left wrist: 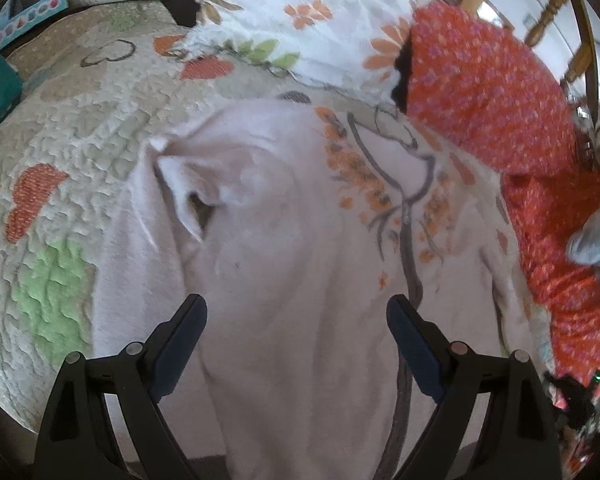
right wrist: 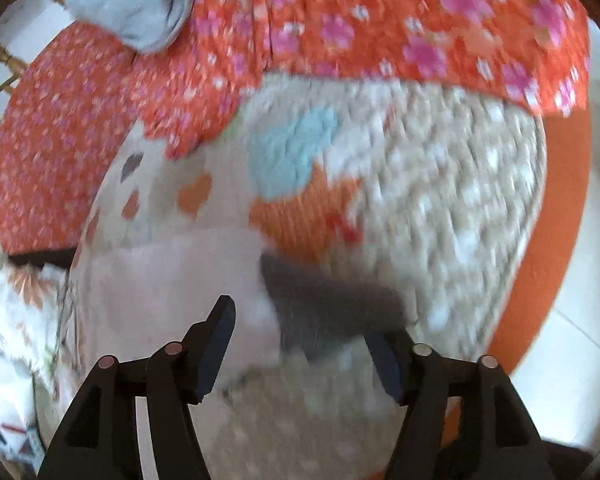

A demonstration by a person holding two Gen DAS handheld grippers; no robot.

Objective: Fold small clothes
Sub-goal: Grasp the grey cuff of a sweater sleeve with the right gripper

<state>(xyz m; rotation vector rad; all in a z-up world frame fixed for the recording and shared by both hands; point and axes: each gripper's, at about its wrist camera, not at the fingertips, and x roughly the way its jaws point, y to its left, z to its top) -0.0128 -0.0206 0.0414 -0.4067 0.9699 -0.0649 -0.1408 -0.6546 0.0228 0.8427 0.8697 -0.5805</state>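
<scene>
The pale pink soft-knit garment (left wrist: 268, 240) is lying spread on the cream quilted bedspread with orange and green patches (left wrist: 80, 120), one corner curling up. The left gripper (left wrist: 296, 320) is hovering over it, fingers standing wide, nothing between them. The red floral cloth (left wrist: 500, 92) is crowding the right side; bare quilt is lying open to the left. The right gripper (right wrist: 304, 340) is blurring above the garment's dark edge (right wrist: 332, 300); its fingers are standing partly apart, gripping nothing visible.

The pale pink garment (left wrist: 268, 216) with an orange-flowered branch print lay rumpled, spread flat on my quilt (left wrist: 80, 128).
</scene>
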